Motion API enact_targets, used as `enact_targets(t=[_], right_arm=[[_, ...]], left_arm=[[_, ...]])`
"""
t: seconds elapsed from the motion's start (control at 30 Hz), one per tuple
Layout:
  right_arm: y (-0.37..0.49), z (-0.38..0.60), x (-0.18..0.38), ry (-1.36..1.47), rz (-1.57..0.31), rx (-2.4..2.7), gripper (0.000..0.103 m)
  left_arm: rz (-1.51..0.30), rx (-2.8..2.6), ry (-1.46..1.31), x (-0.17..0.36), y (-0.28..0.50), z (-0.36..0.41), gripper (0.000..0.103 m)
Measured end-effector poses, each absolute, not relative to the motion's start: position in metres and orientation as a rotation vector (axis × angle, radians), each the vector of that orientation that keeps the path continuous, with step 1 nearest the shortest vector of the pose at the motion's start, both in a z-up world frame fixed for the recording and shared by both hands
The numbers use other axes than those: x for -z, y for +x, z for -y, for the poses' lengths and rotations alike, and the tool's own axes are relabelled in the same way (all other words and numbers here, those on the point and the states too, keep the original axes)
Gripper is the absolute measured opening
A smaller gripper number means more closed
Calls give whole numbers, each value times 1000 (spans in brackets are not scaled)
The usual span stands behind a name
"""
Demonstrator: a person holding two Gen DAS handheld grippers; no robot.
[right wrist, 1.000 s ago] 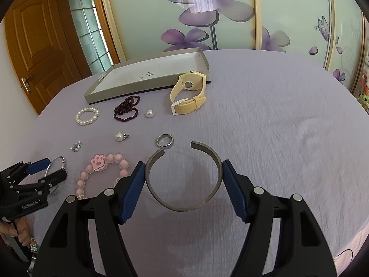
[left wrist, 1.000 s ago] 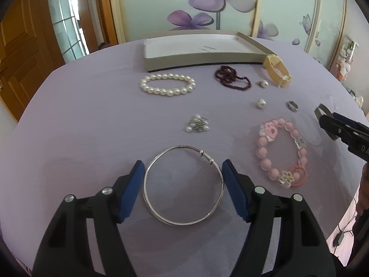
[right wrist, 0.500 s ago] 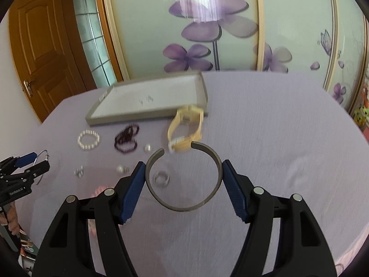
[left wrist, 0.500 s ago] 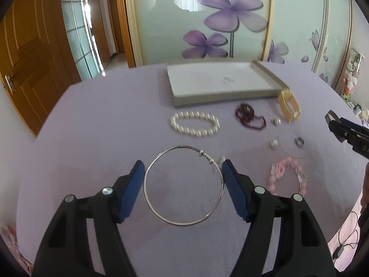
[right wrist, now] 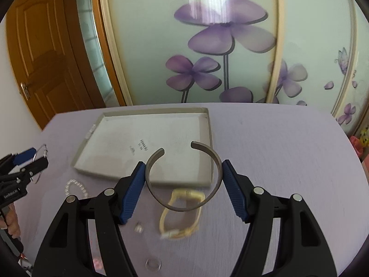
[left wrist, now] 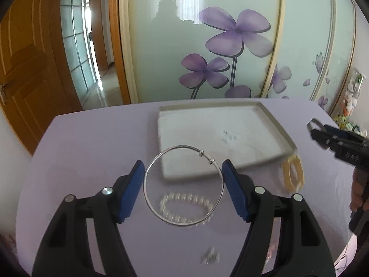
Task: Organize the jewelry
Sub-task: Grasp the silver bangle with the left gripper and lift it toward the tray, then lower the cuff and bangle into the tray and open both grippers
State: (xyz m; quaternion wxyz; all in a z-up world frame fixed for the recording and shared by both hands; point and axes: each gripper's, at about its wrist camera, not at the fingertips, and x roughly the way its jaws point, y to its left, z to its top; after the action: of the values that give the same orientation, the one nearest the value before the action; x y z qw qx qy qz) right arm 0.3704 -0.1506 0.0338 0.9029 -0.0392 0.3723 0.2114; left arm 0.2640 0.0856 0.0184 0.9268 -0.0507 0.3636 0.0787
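My left gripper (left wrist: 183,185) is shut on a thin silver bangle (left wrist: 147,177) and holds it in the air in front of the near edge of the grey tray (left wrist: 272,115). My right gripper (right wrist: 183,185) is shut on an open grey cuff bracelet (right wrist: 218,161) and holds it above the tray's (right wrist: 211,138) near right corner. The tray is empty. Each gripper shows at the edge of the other's view, the right one (left wrist: 322,133) and the left one (right wrist: 27,161).
On the purple table (left wrist: 92,143) lie a pearl bracelet (left wrist: 184,207), a yellow watch (right wrist: 182,217), a small ring (right wrist: 152,264), a pearl bead (right wrist: 139,227) and a small charm cluster (left wrist: 209,257). A flowered glass wall stands behind the table.
Both grippers have risen and moved forward toward the tray, each carrying its bracelet. The loose jewelry has slid down and out of the views.
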Motion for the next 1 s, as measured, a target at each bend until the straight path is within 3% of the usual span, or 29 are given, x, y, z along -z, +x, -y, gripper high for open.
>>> enact_targets(t=[0.47, 0.77, 1.0], right_arm=[[512, 91, 29, -143, -1007, -479, 68], [526, 77, 44, -168, -1062, -506, 69], [518, 99, 26, -135, -988, -517, 70]], left_arm=[[-852, -132, -167, 17, 402, -101, 69], [-887, -143, -162, 33, 426, -107, 69], [-930, -166, -166, 43, 440, -109, 69]])
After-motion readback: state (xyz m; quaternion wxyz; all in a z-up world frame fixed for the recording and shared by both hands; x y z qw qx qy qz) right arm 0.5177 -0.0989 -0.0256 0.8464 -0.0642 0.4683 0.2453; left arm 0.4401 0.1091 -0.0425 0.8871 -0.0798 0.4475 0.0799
